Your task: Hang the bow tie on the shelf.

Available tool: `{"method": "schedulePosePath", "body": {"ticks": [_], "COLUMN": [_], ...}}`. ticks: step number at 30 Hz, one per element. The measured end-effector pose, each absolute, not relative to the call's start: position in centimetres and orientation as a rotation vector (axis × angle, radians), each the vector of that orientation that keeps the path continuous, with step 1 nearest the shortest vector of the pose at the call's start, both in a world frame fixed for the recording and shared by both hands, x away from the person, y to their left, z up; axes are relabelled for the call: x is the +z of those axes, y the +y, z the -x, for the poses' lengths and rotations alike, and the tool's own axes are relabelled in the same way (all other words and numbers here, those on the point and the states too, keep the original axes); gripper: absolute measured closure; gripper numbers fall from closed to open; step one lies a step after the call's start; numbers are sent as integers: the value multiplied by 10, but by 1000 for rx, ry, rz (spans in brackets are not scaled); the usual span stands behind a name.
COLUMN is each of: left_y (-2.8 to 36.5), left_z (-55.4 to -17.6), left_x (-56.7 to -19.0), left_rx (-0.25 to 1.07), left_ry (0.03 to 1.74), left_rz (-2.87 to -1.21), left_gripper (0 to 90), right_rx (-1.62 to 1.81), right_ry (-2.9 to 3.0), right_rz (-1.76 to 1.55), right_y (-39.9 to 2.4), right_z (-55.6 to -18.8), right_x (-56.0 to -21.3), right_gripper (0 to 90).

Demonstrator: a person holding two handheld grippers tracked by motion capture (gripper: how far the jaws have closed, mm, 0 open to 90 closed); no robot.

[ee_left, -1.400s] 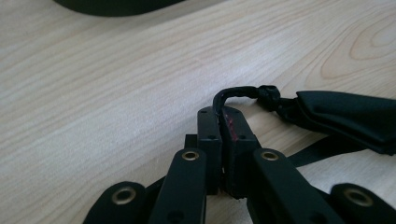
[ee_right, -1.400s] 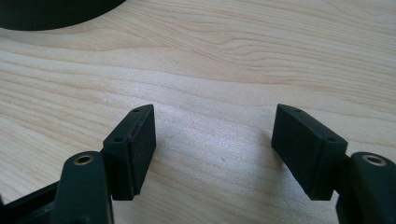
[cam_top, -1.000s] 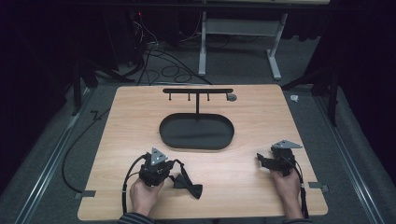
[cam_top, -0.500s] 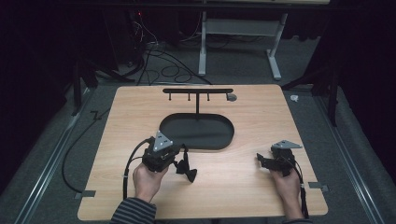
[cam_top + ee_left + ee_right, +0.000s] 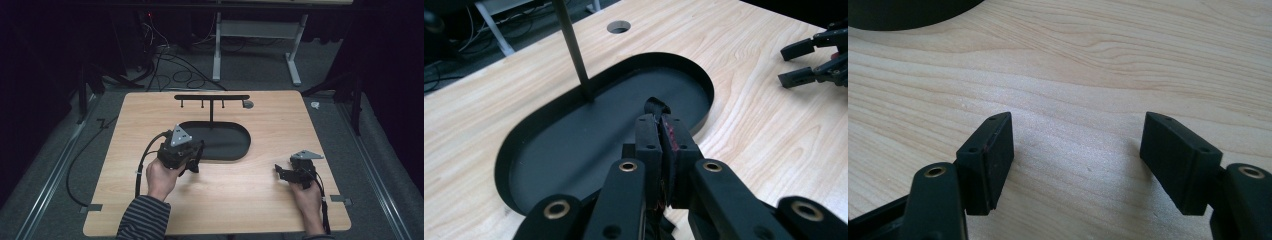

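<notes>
Now the left gripper (image 5: 659, 131) pinches a small black strap-like piece (image 5: 655, 105) over the black oval metal tray (image 5: 549, 145); the right gripper (image 5: 1075, 165) rests spread wide on the pale wooden desk (image 5: 240, 195). No writing readable.

Lighting the wooden table (image 5: 260, 200) evenly from overhead — leaving the floor and background sinking into near-black. Casting only soft, short shadows beside the black tray (image 5: 235, 145). Showing slight softness and grain in the high view — turning sharper in both gripper views, blurring only the nearest jaw parts at the bottom edge.
</notes>
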State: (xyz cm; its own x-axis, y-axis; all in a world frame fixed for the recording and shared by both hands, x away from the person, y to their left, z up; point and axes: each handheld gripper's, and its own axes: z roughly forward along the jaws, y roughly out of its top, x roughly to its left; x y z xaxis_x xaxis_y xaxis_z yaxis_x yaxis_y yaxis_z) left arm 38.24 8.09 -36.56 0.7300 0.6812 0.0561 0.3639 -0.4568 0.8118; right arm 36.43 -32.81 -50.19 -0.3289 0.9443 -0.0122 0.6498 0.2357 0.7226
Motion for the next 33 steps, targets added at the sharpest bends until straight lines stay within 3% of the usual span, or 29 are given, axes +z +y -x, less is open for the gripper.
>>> {"method": "schedulePosePath", "body": {"ticks": [33], "left_y": [65], "left_z": [-454], "left_x": [-335], "left_rx": [481], "left_ry": [836], "left_rz": [-2018], "left_gripper": [866], "right_rx": [873], "right_ry": [2066], "right_rz": [-1455], "right_y": [-328], "right_z": [-364], "right_x": [-502], "right_gripper": [311]}}
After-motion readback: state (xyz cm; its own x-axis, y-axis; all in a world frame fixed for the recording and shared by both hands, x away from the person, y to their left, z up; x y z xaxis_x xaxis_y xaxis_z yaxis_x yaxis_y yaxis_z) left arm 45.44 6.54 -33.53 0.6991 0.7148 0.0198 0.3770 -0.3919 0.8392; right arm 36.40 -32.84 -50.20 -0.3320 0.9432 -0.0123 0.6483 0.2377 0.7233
